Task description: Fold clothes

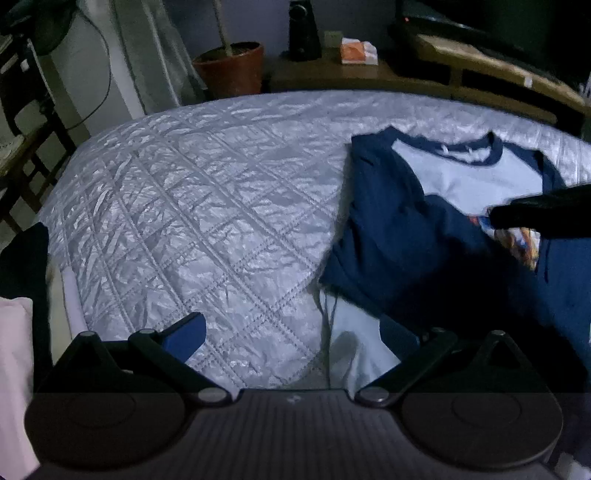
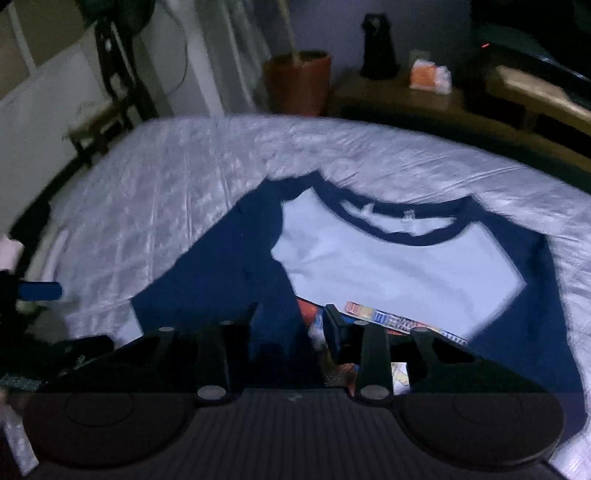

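Bed (image 1: 192, 206): covered by a pale quilted spread, diamond-stitched and crinkled, filling most of both my views.

Raglan shirt (image 2: 399, 273): white body, navy sleeves and navy neck band, colourful print on the chest. It lies flat on the spread, collar toward the far edge of the bed. One navy sleeve (image 2: 229, 273) is folded in across the left side of the body. In my left view the shirt lies to the right, well apart from my left tool.

Low wooden shelf (image 1: 369, 75): beyond the bed, bearing a dark speaker (image 1: 303, 31) and an orange-and-white packet (image 1: 359, 51).

Terracotta plant pot (image 1: 231, 68): on the floor beside the shelf.

Left gripper (image 1: 291, 332): my left-hand tool, jaws spread wide over bare spread and the shirt's lower corner, nothing between its blue pads.

Right gripper (image 2: 290, 317): my right-hand tool, jaws partly apart above the folded sleeve and the print, gripping nothing that I can see; the view is blurred.
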Demonstrator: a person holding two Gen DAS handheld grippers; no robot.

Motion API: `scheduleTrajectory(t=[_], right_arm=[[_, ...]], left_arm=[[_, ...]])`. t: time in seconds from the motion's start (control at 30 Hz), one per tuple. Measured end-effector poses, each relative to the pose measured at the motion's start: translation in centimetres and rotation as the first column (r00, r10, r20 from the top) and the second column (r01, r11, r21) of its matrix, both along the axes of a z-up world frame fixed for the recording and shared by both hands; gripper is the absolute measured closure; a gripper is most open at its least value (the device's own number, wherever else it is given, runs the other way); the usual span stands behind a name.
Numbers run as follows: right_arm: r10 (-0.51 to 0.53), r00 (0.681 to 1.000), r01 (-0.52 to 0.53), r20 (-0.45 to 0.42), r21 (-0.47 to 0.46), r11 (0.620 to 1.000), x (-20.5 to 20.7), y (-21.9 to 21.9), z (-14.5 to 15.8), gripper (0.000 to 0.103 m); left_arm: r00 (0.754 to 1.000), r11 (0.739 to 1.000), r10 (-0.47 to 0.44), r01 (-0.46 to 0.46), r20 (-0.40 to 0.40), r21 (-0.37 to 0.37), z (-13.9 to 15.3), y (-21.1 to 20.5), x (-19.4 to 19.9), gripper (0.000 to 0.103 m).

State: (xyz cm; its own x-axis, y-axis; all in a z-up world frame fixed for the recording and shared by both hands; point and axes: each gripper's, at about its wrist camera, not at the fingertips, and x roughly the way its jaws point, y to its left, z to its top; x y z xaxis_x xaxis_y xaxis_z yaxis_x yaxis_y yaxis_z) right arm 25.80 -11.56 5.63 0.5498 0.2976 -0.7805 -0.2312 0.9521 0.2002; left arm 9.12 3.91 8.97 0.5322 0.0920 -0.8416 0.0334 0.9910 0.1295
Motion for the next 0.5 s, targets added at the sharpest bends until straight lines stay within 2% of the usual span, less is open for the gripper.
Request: scheduleTrajectory(t=[0.07,0.13,0.17,0.2,0.47,0.5], right_arm=[[0.011,1.000,-0.011,0.000,-0.045,0.999,0.6,1.1,-1.2,0.064],[0.001,1.000,-0.001,0.012,-0.034,0.999,0.6,1.1,-1.8,0.066],[-0.004,1.000,0.005,0.020,-0.029,1.000,0.6,1.1,-1.9,0.077],[-0.009,1.000,0.010,0.025,-0.035,0.999,0.5,1.1,-1.8,0.102],[0.000,0.994,0.021,0.105,-0.199,0.980,-1.8,1.6,-0.2,0.101],[0.010,0.994,0.013,0.108,-0.217,0.976,-2.1,1.7,-0.1,0.095]], left_arm=[[1.000,1.000,-0.007,0.008,-0.009,0.015,-0.4,-0.1,0.0,0.003],[1.000,1.000,-0.010,0.011,-0.020,0.026,-0.8,-0.2,-0.1,0.003],[1.000,0.999,-0.012,0.013,-0.025,0.031,-1.0,-0.3,-0.1,0.003],[0.999,0.999,-0.014,0.015,-0.029,0.036,-1.2,-0.3,-0.1,0.003],[0.998,0.997,-0.024,0.028,-0.056,0.078,-2.5,-0.6,-0.2,0.000],[0.998,0.997,-0.023,0.028,-0.058,0.077,-2.5,-0.6,-0.1,0.000]])
